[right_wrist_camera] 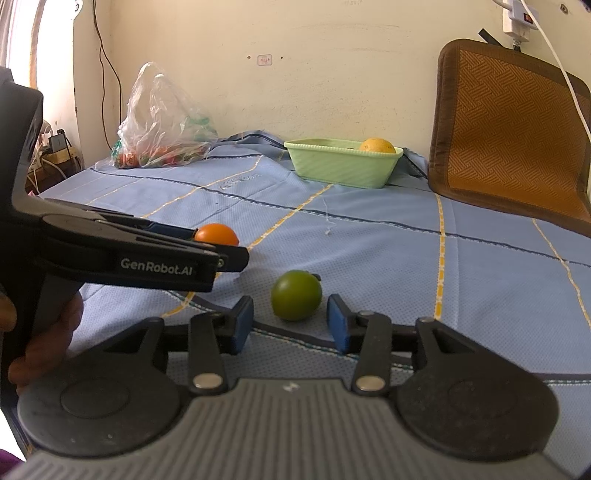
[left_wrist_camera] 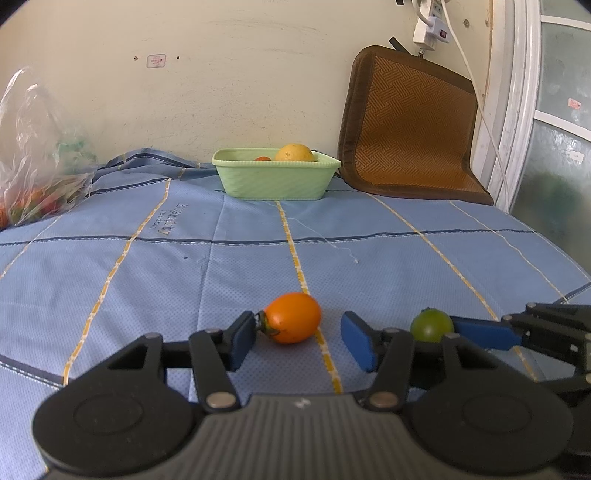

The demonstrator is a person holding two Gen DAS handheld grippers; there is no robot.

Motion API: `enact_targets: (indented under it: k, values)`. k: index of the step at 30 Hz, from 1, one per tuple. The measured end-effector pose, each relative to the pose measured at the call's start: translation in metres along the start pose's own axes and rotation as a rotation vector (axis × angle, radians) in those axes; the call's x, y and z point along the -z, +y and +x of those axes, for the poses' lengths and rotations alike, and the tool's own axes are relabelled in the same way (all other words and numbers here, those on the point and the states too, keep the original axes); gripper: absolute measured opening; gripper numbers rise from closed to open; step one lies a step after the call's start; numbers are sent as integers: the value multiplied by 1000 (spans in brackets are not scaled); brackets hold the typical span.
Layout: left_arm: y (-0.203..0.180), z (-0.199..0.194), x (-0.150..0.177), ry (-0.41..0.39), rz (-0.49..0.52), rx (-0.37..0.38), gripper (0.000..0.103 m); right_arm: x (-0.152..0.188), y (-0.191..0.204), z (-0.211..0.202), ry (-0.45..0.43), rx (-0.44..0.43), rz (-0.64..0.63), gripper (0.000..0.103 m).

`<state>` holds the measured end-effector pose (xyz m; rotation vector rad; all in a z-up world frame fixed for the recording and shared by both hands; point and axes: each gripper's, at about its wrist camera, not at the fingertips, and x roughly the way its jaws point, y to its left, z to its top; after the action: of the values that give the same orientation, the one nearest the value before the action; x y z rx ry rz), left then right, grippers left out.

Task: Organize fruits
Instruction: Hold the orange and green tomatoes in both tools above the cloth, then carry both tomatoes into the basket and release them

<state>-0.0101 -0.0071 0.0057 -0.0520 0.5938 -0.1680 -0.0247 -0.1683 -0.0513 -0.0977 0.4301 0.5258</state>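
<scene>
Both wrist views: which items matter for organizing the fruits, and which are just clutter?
Part of the job:
orange tomato, between the open left gripper fingers
green tomato, in front of the open right gripper
green basket, already holding a yellow citrus

Just lying about:
plastic bag of produce
woven cushion against the wall
power strip

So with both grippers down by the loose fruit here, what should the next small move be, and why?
Probably ease both grippers forward, then close. The left gripper is open with the orange fruit lying just past its fingertips, and the right gripper is open around the green fruit without gripping it. The green basket at the back already holds fruit.
</scene>
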Motion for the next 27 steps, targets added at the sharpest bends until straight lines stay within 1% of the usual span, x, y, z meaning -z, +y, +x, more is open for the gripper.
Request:
enact_targets:
  k: [8, 17, 19, 20, 22, 23, 24, 27]
  values:
    - [3, -1, 0, -10, -16, 5, 53, 0, 0, 0, -1, -1, 1, 47]
    - [2, 0, -1, 1, 10, 19, 54, 0, -1, 0, -2, -2, 0, 47]
    - [2, 0, -1, 2, 12, 20, 53, 0, -1, 0, -2, -2, 0, 47]
    - [3, 0, -1, 2, 10, 16, 49, 0, -1, 0, -2, -2, 1, 47]
    - [5, -1, -1, -2, -2, 15, 37, 0, -1, 0, -3, -2, 3, 46]
    - [7, -1, -1, -2, -10, 22, 37, 1, -1, 0, -5, -2, 5, 44]
    - [8, -2, -2, -1, -16, 26, 37, 1, -1, -1, -8, 4, 8, 31]
    - [10, -4, -2, 4, -24, 35, 37, 0, -5, -1, -9, -5, 27, 31]
